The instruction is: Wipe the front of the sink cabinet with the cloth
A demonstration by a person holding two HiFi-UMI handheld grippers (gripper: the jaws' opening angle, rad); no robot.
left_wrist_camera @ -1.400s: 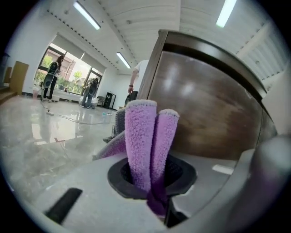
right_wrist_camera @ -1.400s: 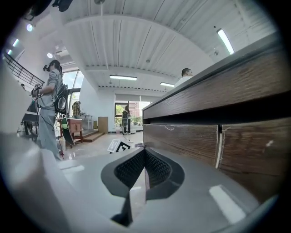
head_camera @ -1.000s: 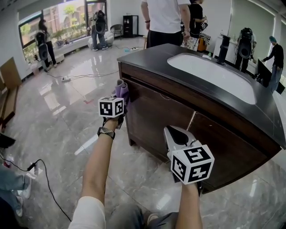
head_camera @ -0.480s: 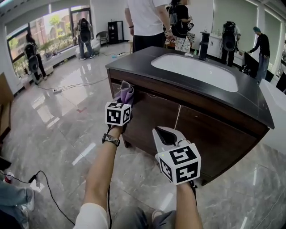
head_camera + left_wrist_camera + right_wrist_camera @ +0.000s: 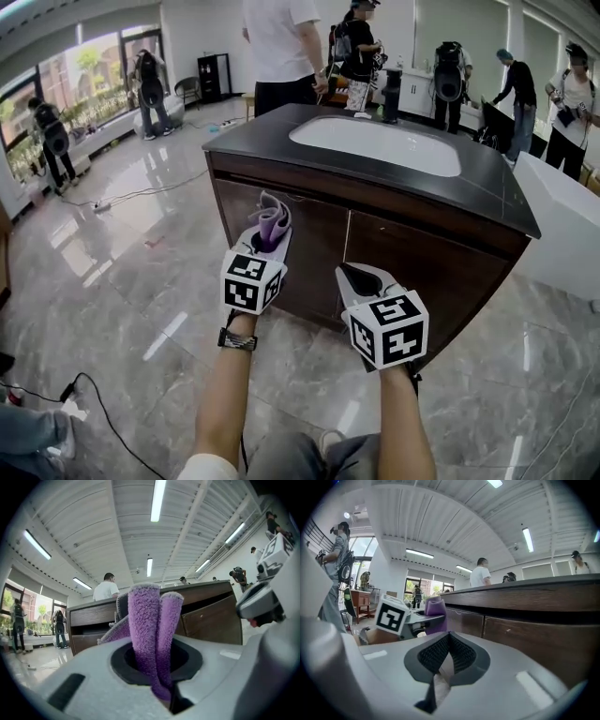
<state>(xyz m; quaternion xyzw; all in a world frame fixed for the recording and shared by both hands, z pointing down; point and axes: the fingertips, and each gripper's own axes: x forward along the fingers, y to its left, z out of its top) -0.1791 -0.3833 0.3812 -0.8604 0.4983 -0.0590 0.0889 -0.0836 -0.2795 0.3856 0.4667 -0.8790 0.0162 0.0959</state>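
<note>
A person's forearms [image 5: 230, 398] reach out level over a glossy marble floor [image 5: 122, 309], wrists straight, each hand carrying a tool with a marker cube on top. The left tool [image 5: 266, 242] is clamped on a folded purple cloth [image 5: 271, 221], which stands out of the jaws in two plush lobes, its long axis pointing up and ahead toward twelve o'clock. The right tool [image 5: 360, 277] sits just beside it at three o'clock, a little lower, with its ribbed jaws pressed together and nothing between them. Straight ahead of both is the dark wooden cabinet front [image 5: 427, 267], running crosswise from about ten o'clock to two o'clock. The cloth lies over the left-hand door [image 5: 314, 239], near its upper edge. It looks very close to the wood, but no view settles whether it touches. The left tool is plainly the nearer one for the wipe, and a short push toward twelve o'clock should be enough to press the cloth on. Above the doors sits the black worktop [image 5: 497, 202] with a white basin [image 5: 375, 142] sunk into it. Several people [image 5: 281, 47] stand beyond it at the far side of the room.
</note>
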